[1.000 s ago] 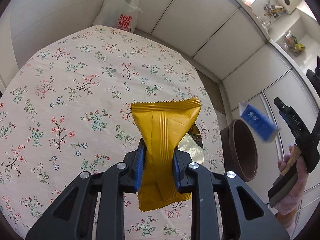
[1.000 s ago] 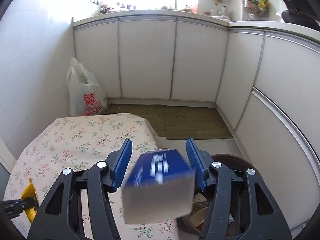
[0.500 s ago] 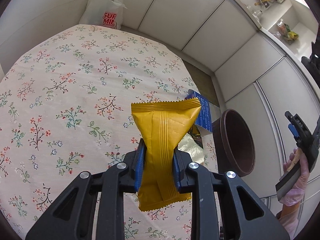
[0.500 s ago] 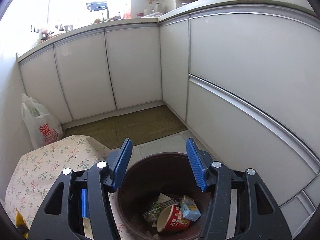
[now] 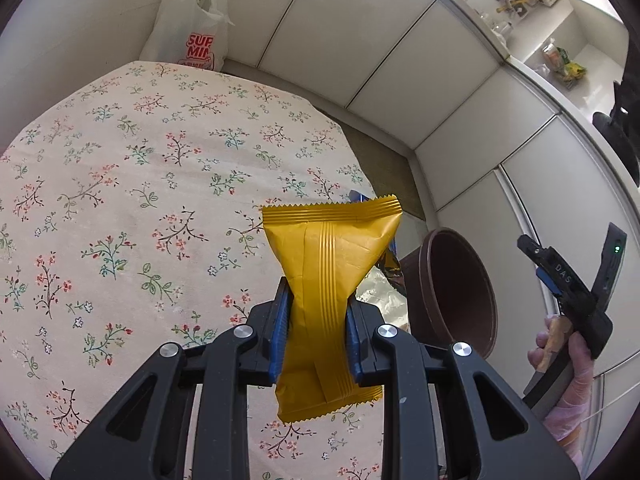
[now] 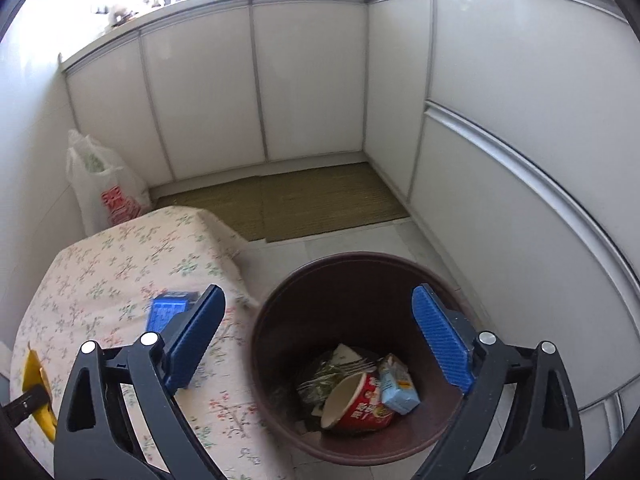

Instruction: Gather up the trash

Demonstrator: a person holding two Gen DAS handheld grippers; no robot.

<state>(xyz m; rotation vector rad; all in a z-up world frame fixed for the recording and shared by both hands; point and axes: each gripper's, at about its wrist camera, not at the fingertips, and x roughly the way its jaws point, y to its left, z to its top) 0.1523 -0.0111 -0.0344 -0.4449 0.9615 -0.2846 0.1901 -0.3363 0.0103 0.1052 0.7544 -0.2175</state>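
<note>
Black grippers (image 6: 316,328), blue ribbed jaws, silver screws; translucent glove (image 5: 568,364).

Crinkled, faintly glossy yellow foil wrapper (image 5: 328,276) pinched between ribbed blue rubbery pads (image 5: 280,320) on matt black plastic, over matt floral cloth (image 5: 120,200); smooth brown plastic bin (image 6: 360,280), glossy white cabinet fronts (image 6: 312,80), thin translucent plastic bag (image 5: 188,36).

The floral table (image 5: 120,200) is viewed closely from above along the left gripper's fingers. The brown bin (image 6: 352,360) is looked down into from the right wrist. Table (image 6: 120,280) and bin (image 5: 456,292) are shared by both views.
</note>
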